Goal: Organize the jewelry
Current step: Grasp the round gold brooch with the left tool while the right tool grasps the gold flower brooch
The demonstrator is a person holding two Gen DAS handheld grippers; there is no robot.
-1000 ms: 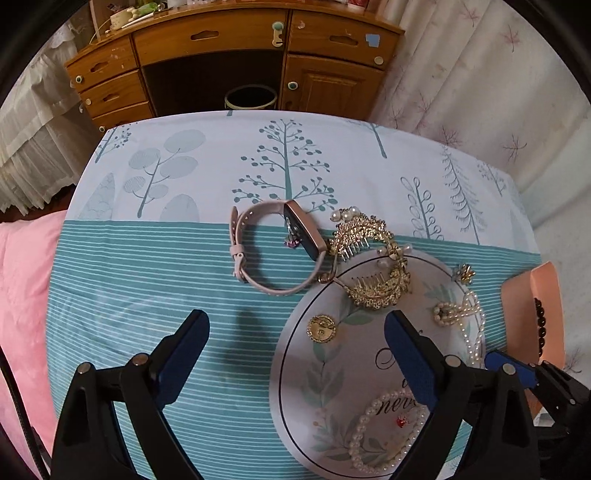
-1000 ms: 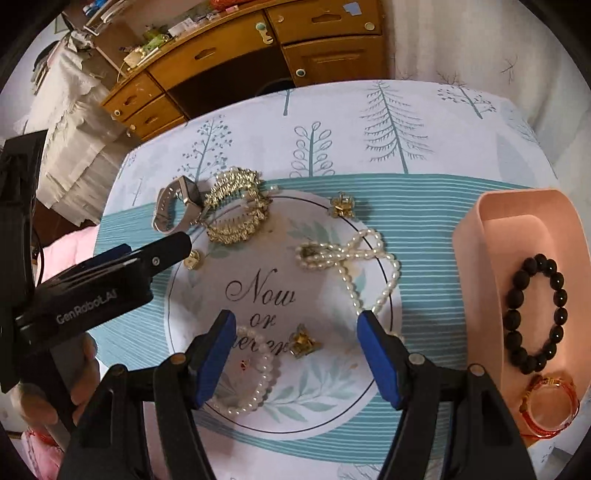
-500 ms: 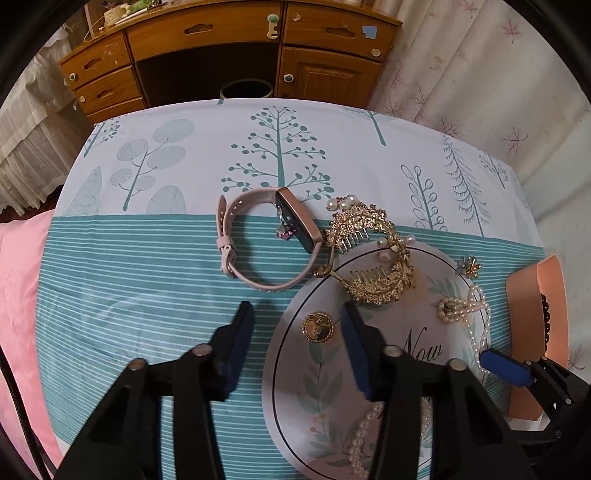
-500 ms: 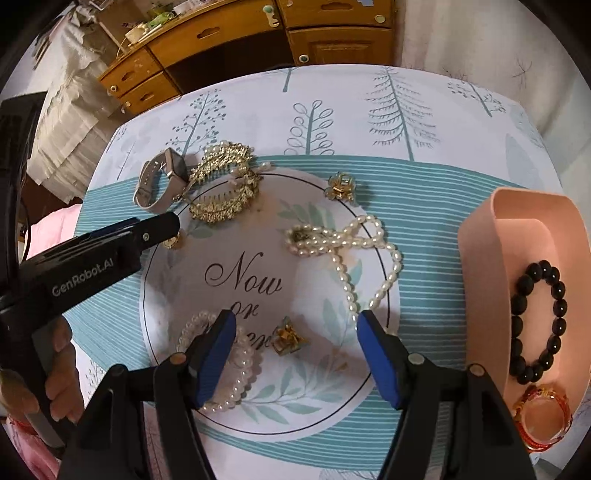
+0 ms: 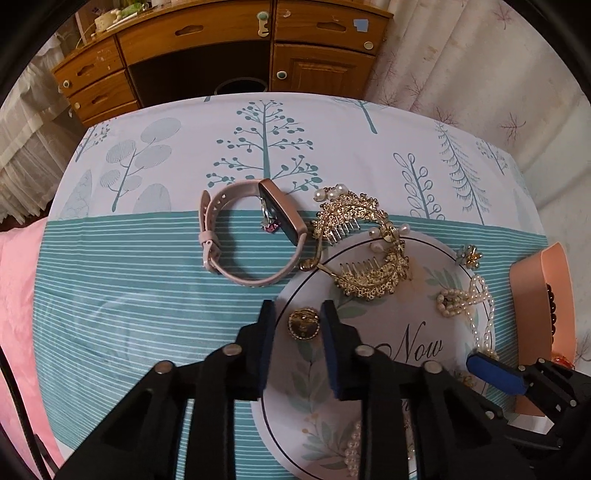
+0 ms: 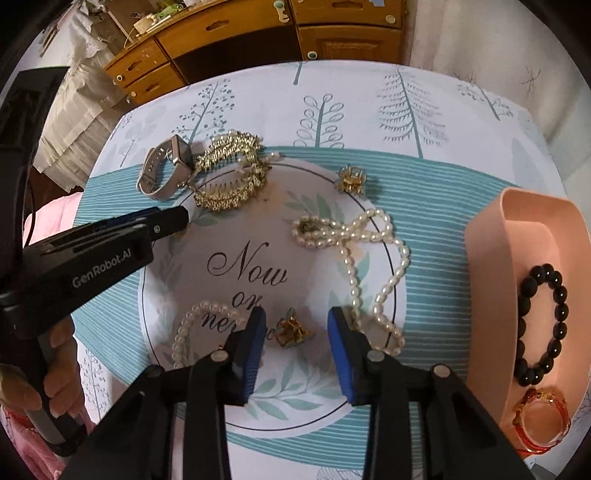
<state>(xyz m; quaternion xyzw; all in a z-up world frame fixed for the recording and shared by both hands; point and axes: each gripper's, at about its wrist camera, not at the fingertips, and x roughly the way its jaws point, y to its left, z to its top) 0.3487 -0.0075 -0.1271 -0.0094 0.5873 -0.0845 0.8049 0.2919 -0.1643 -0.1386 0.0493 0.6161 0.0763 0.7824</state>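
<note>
A round gold brooch (image 5: pixel 303 325) lies on the round printed mat (image 5: pixel 424 295), between the fingers of my left gripper (image 5: pixel 296 314). Its jaws are closing, with a sliver of gap still showing on the left side. My right gripper (image 6: pixel 295 317) points down over a small gold clip (image 6: pixel 291 332); its jaws are closing too, with clear gaps on both sides. Also on the mat are a pearl necklace (image 6: pixel 354 251), a pearl bracelet (image 6: pixel 192 328) and gold hair combs (image 5: pixel 369 266). A pink watch (image 5: pixel 255 232) lies to their left on the cloth.
At the right stands a pink tray (image 6: pixel 491 258) holding a black bead bracelet (image 6: pixel 543 325) and a red bangle (image 6: pixel 543 421). A gold flower earring (image 6: pixel 351 179) sits at the mat's far edge. Beyond the table is a wooden desk (image 5: pixel 229 33); pink bedding (image 5: pixel 18 295) lies left.
The left jaws have narrowed from wide apart to close around the gold brooch. The right jaws have drawn in around the small gold clip. Neither piece has moved.
</note>
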